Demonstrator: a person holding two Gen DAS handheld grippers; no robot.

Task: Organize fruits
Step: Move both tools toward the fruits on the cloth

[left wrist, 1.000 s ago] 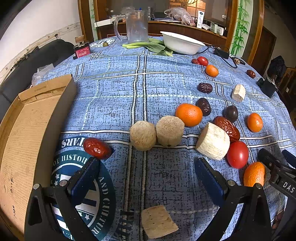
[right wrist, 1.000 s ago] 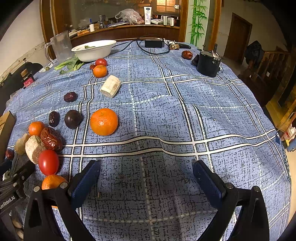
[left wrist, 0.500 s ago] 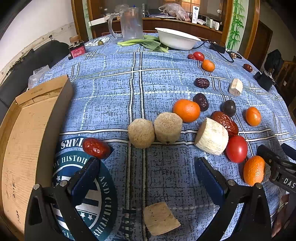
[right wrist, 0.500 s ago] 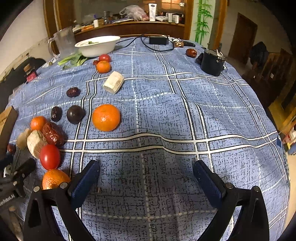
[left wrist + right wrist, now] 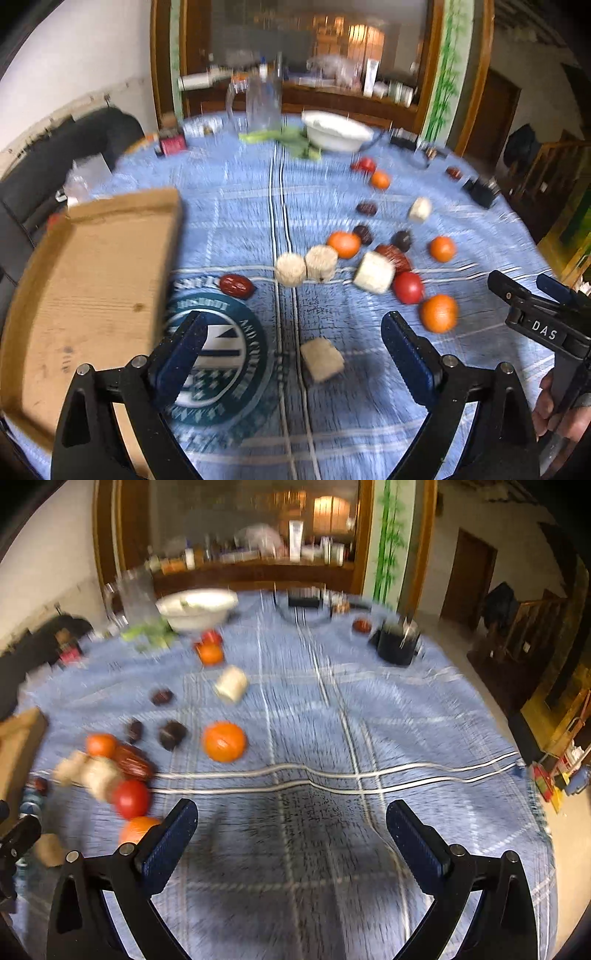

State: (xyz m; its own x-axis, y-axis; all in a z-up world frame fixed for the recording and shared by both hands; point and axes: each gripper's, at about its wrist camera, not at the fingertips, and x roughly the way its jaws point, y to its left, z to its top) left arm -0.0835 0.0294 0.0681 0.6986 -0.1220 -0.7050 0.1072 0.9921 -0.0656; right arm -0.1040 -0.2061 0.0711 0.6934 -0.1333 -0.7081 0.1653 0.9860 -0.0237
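The left gripper [image 5: 291, 347] is standing wide, jaws just closing slightly, with nothing held; a beige block [image 5: 322, 359] is lying beneath. The right gripper [image 5: 291, 834] is gaping empty. Beyond, fruits [image 5: 369, 258] are sitting scattered right of the box [image 5: 92, 277].

Both handheld grippers raised, jaws apart, nothing between them

The left black two-finger gripper with blue pads [image 5: 291, 354] points down at a slant, its jaws having just closed a little yet standing wide with no thing gripped. The right black two-finger gripper with blue pads [image 5: 291, 838] tilts down likewise, jaws spread and bare. At the left view's right edge, the person's bare hand [image 5: 561, 417] grips its handle.
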